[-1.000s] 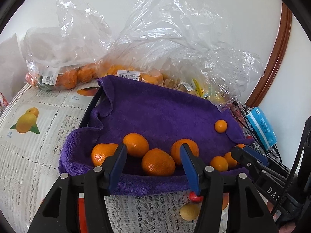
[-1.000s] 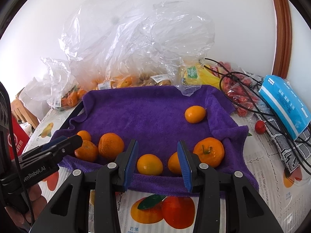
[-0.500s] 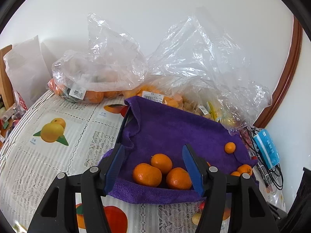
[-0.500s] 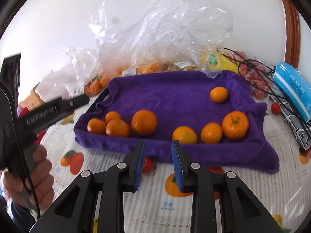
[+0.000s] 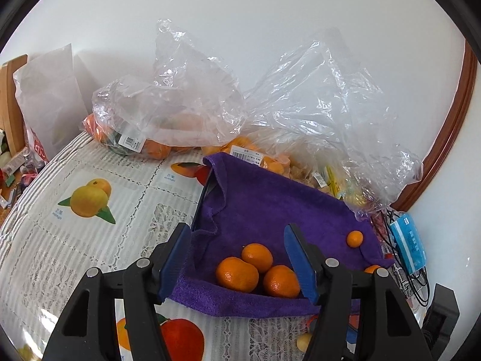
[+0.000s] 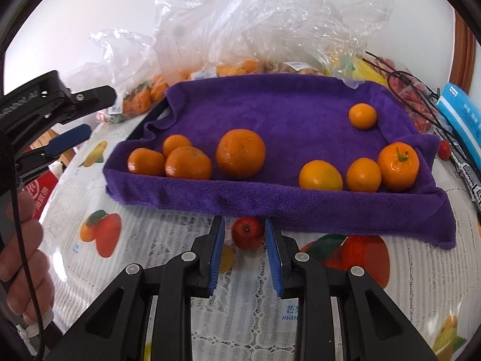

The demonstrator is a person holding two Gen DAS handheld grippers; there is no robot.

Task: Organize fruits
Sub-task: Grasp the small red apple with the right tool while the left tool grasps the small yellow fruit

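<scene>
A purple towel (image 6: 285, 108) lines a tray and holds several oranges, among them a big one (image 6: 240, 153) and a stemmed one (image 6: 398, 162). A small red fruit (image 6: 246, 234) lies on the tablecloth in front of the towel, right at the tips of my right gripper (image 6: 245, 225). Its jaws stand close together with only a narrow gap, and I see no pad pressing the fruit. My left gripper (image 5: 237, 249) hovers open and empty over the towel's left end, above three oranges (image 5: 237, 273). It also shows at the left of the right wrist view (image 6: 87, 117).
Clear plastic bags (image 5: 192, 99) of oranges and other fruit are heaped along the wall behind the tray. A blue packet (image 6: 460, 120) and black cables (image 6: 421, 96) lie to the right. A small yellow fruit (image 5: 303, 341) rests on the fruit-printed tablecloth (image 5: 90, 240). A hand (image 6: 24, 255) holds the left gripper.
My right gripper narrowed its jaws, drew back off the towel and sank toward the red fruit, which now sits at its tips. My left gripper widened, rose and pulled back leftward.
</scene>
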